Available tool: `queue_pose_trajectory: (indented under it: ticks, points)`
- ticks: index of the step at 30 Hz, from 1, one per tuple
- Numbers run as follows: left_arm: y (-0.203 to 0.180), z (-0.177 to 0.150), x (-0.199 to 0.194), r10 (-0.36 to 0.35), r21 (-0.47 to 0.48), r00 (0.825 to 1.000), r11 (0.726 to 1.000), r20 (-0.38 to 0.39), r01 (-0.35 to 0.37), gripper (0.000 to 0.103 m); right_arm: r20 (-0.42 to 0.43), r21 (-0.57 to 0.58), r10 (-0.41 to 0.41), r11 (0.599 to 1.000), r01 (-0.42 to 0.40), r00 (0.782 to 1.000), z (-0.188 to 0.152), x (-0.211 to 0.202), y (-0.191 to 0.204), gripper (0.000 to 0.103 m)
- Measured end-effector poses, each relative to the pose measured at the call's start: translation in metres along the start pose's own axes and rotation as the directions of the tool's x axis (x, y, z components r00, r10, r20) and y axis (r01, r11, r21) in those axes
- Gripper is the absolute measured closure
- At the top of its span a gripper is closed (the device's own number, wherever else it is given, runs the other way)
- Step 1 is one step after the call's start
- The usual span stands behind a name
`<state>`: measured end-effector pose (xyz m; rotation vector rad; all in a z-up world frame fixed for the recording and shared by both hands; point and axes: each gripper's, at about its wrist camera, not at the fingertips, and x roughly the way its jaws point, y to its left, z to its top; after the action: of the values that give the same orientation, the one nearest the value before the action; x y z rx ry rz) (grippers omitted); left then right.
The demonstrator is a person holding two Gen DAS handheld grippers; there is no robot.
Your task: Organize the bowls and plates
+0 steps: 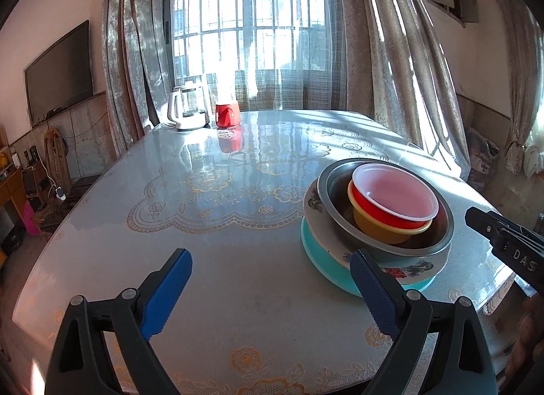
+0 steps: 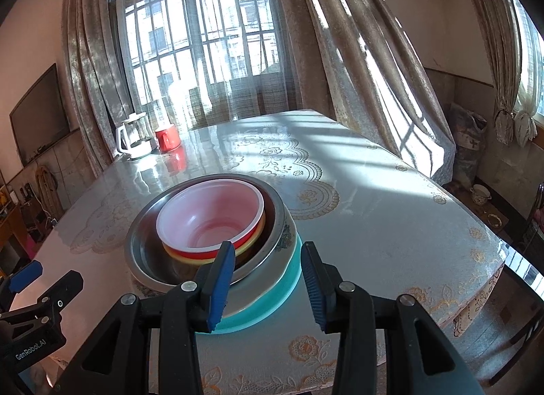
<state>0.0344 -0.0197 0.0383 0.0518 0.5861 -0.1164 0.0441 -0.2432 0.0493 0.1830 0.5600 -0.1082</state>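
Note:
A stack stands on the table: a teal plate (image 1: 316,255) at the bottom, a white patterned plate (image 1: 314,206) on it, a steel bowl (image 1: 391,245), then a yellow bowl (image 1: 384,230) and a red bowl with a white inside (image 1: 394,196). The stack shows in the right wrist view too, with the red bowl (image 2: 210,218), the steel bowl (image 2: 146,252) and the teal plate (image 2: 272,299). My left gripper (image 1: 272,288) is open and empty, left of the stack. My right gripper (image 2: 268,279) is open at the near rim of the plates.
A white kettle (image 1: 187,111) and a red mug (image 1: 227,114) stand at the far edge of the glossy table (image 1: 221,293). Curtains and a window are behind. The table's right edge (image 2: 493,259) drops to the floor, with a chair there.

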Motion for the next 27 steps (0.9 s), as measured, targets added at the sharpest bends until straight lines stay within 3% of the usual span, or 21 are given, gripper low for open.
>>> queue_pose_trajectory:
  ticks: [27]
  points:
    - [-0.0039, -0.0014, 0.0053, -0.005, 0.015, 1.0, 1.0, -0.017, 0.005, 0.008, -0.011, 0.019, 0.007, 1.0, -0.007, 1.0, -0.0033, 0.0064, -0.0003, 0.062]
